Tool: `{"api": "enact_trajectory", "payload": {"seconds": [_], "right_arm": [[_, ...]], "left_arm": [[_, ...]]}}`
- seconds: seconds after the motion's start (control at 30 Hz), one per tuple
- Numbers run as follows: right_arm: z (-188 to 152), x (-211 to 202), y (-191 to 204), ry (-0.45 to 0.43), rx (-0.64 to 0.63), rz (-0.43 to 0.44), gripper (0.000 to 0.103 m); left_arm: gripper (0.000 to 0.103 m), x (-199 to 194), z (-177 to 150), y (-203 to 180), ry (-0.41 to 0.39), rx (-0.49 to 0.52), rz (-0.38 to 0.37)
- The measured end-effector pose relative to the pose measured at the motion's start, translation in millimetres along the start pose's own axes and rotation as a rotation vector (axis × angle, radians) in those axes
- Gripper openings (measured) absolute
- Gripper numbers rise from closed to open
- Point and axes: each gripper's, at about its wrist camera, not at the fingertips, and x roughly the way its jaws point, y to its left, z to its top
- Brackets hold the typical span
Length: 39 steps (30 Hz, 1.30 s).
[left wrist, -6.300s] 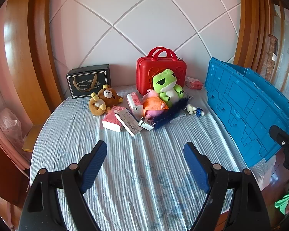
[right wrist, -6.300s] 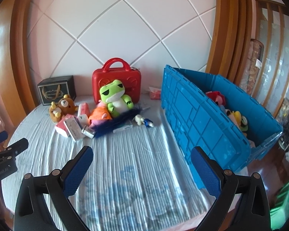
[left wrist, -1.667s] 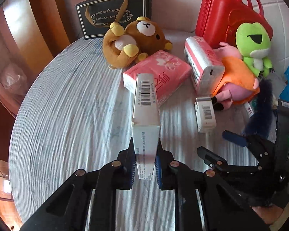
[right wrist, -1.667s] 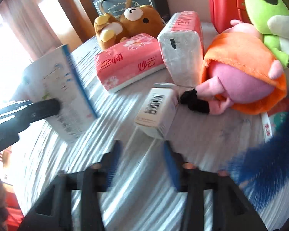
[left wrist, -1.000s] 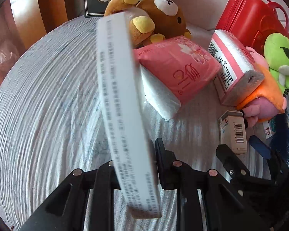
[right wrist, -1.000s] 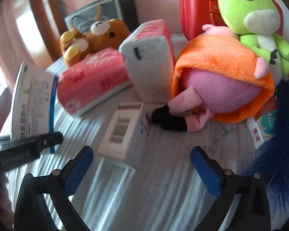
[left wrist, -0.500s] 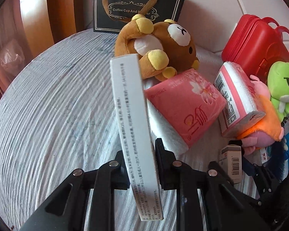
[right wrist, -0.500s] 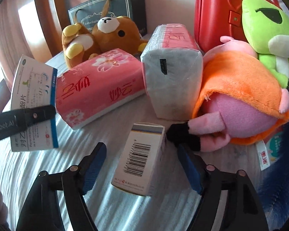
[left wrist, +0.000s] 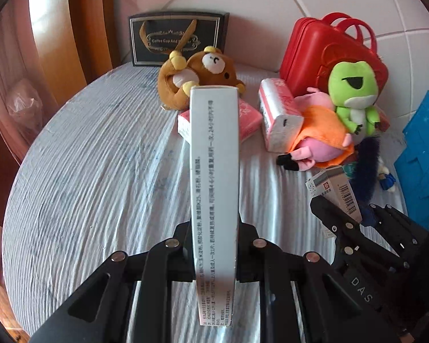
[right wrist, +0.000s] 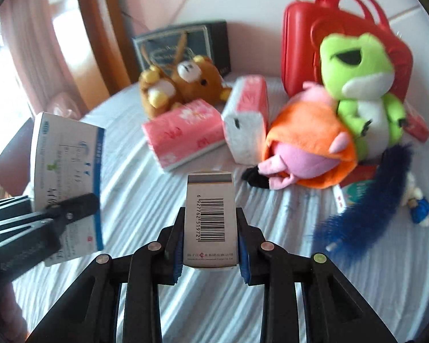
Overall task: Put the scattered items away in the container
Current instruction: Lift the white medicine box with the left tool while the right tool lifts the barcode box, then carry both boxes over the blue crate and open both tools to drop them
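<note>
My left gripper (left wrist: pixel 214 245) is shut on a long white medicine box (left wrist: pixel 214 188) and holds it above the cloth; the box also shows in the right wrist view (right wrist: pixel 67 177). My right gripper (right wrist: pixel 210 245) is shut on a small barcoded box (right wrist: pixel 210 217), lifted off the table; it also shows in the left wrist view (left wrist: pixel 336 191). Left on the table are a brown bear plush (left wrist: pixel 198 74), two pink tissue packs (right wrist: pixel 186 131) (right wrist: pixel 247 120), a pink and orange plush (right wrist: pixel 306 148) and a green frog plush (right wrist: pixel 360 77). The blue crate's wall (left wrist: pixel 423 154) is at the right edge.
A red case (left wrist: pixel 326 54) and a black gift box (left wrist: pixel 177 38) stand against the back wall. A dark blue fluffy tail (right wrist: pixel 363 194) and a small figure (right wrist: pixel 419 208) lie at the right. The striped cloth covers a round table (left wrist: pixel 85 171).
My right gripper closed on the small barcoded box and lifted it off the cloth. My left gripper pulled back and up with the long white box, turning it upright.
</note>
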Motion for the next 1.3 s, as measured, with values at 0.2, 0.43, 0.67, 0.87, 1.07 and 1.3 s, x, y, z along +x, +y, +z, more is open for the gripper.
{"api": "enact_trajectory", "payload": {"seconds": [0.2,0.43,0.67,0.87,1.07,1.3], "right_arm": [[-13.6,-92.9,18.6,-0.109,-0.054,0.04,0.03],[-26.2,-173.2,25.0,-0.209,-0.057,0.008,0.03],[-45.7,-261.8,22.5,-0.294,-0.008,-0.141,0.03],[-60.4,-336.4,6.0,-0.359,0.05,-0.266,0.03],[-74.1,-423.9,-35.0,-0.431,0.09,-0.391,0.03],[-95.2,-499.2,-121.3,-0.439,0.123,-0.5,0.03]], "left_arm": [[0.017,-78.3,-20.3,-26.3,-0.082,0.013,0.022],[0.017,-136.3,-39.4,-55.4,-0.15,0.066,-0.041],[0.017,-183.5,-60.2,-89.4,-0.215,0.18,-0.168],[0.017,-224.3,-68.4,-131.2,-0.257,0.263,-0.27],[0.017,-274.3,-70.3,-203.6,-0.318,0.36,-0.375],[0.017,-323.2,-76.4,-340.3,-0.322,0.457,-0.469]]}}
